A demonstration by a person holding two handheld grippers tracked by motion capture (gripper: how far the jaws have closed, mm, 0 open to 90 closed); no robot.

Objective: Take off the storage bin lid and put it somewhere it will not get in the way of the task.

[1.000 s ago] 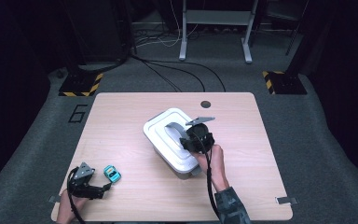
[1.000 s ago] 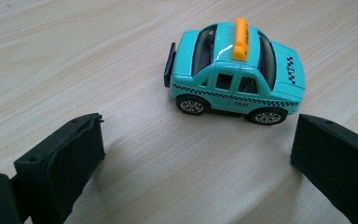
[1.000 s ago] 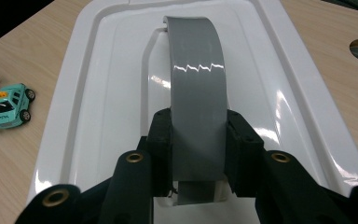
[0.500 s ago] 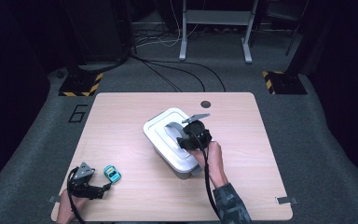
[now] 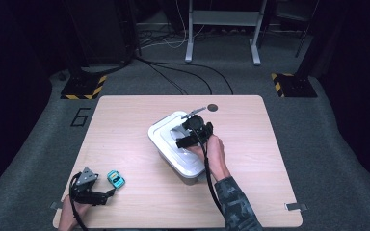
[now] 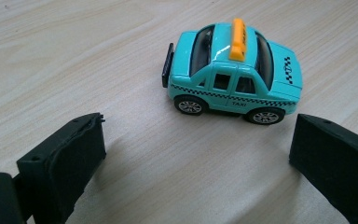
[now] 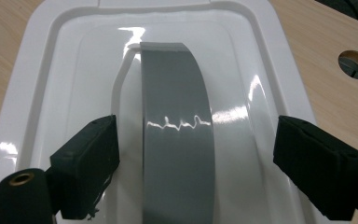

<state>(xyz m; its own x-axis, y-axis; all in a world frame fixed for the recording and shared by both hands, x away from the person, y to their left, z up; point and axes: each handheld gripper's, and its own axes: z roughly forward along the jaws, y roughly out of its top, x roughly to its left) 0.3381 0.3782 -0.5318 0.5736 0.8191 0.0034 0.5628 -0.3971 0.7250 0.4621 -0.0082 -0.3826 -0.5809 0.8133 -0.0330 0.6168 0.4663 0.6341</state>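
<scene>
Taxi, turquoise toy, lower left of table, just ahead of left gripper, jaws wide, empty. White box at centre; right gripper above its grey handle, jaws just opening, apparently clear.

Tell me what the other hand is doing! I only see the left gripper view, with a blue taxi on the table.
Observer: The right gripper is over a white box mid-table.
Operator: Is it holding something?
Observer: No. Its jaws have just been opening; the lid's grey handle sits between them, untouched.
Operator: Is the box near my taxi?
Observer: No. The taxi stands apart from it, near the table front-left corner.
</scene>
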